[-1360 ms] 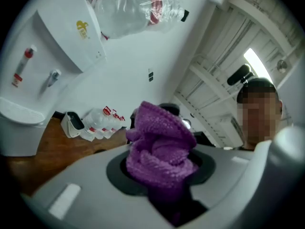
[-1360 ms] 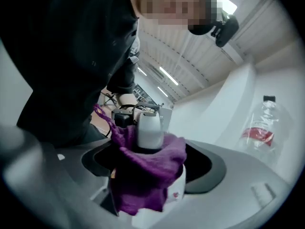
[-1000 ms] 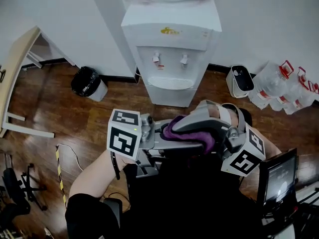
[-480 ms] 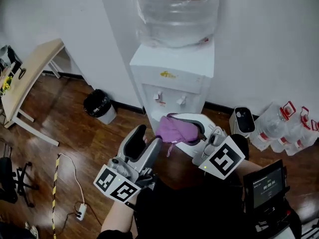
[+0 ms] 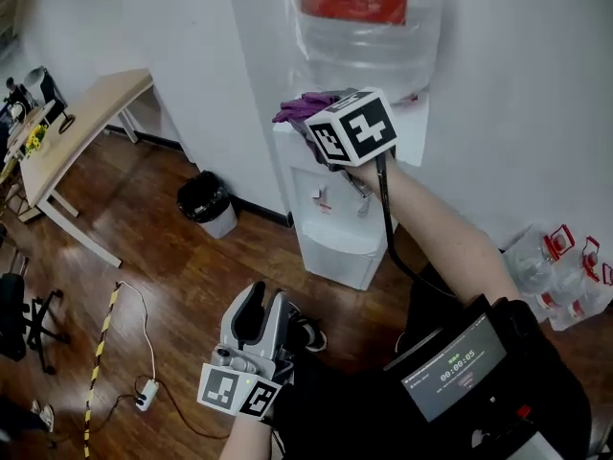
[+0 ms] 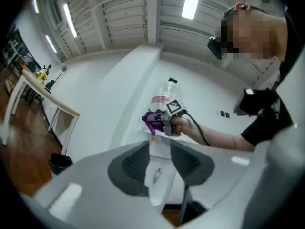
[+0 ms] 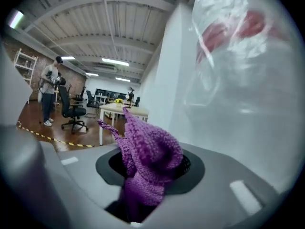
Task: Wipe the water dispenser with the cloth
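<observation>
Right gripper view: my right gripper (image 7: 152, 175) jaws, just tightened slightly, clamp the purple knitted cloth (image 7: 147, 147) at the white water dispenser's (image 5: 335, 228) top edge, beside its water bottle (image 5: 369, 27). My left gripper (image 6: 159, 163) jaws, just narrowed, stand apart with nothing between them.

My right gripper (image 5: 305, 123), arm raised, clamps the cloth (image 5: 299, 103); my left gripper (image 5: 265, 307) (empty, jaws just closing partway) hangs low.

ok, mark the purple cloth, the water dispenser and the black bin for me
purple cloth (image 7: 150, 159): right gripper view, middle of the bunched knit.
water dispenser (image 5: 330, 257): head view, white lower front under the taps.
black bin (image 5: 203, 197): head view, the black bag-lined top.
</observation>
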The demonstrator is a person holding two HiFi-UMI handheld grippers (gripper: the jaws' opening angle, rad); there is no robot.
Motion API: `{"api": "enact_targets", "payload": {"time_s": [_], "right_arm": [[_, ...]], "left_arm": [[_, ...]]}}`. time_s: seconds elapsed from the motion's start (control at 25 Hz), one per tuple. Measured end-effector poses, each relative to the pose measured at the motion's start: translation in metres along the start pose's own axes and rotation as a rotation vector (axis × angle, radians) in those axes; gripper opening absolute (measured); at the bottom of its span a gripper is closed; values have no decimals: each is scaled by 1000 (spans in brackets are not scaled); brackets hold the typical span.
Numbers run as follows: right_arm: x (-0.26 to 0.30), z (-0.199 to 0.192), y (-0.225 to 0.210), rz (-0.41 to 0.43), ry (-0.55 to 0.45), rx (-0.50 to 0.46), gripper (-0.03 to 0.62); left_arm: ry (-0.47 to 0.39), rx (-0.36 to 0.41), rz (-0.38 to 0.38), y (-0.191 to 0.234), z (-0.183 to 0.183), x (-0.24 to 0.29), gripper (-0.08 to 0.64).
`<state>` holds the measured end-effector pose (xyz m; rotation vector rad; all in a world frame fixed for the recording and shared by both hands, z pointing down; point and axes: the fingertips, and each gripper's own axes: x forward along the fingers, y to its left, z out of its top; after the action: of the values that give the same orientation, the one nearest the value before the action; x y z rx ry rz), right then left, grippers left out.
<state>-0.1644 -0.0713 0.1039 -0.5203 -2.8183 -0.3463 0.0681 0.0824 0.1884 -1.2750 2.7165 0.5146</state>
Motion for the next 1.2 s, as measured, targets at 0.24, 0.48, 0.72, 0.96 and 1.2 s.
{"api": "enact_targets", "payload": {"time_s": [0.24,0.48,0.72,0.96,1.2], "right_arm": [[-3,-39,7,97,188,-12,158],[-97,-56,-26,176,55,18,158],[-135,-91,-97,174,-55,-162,158],[-109,-105,-193,107,-94,-137,159],[-72,-111,-266,65,-65,-38,160]], "left_arm": [[34,-11,30,-11,-14,-20,143],[126,-61,14,-22,-46,0,133],[234,-83,-62,-61,-85,55,133],[267,-127,-48,-81,-113,85,133],[267,-119,38,-78,-123,79,133]]}}
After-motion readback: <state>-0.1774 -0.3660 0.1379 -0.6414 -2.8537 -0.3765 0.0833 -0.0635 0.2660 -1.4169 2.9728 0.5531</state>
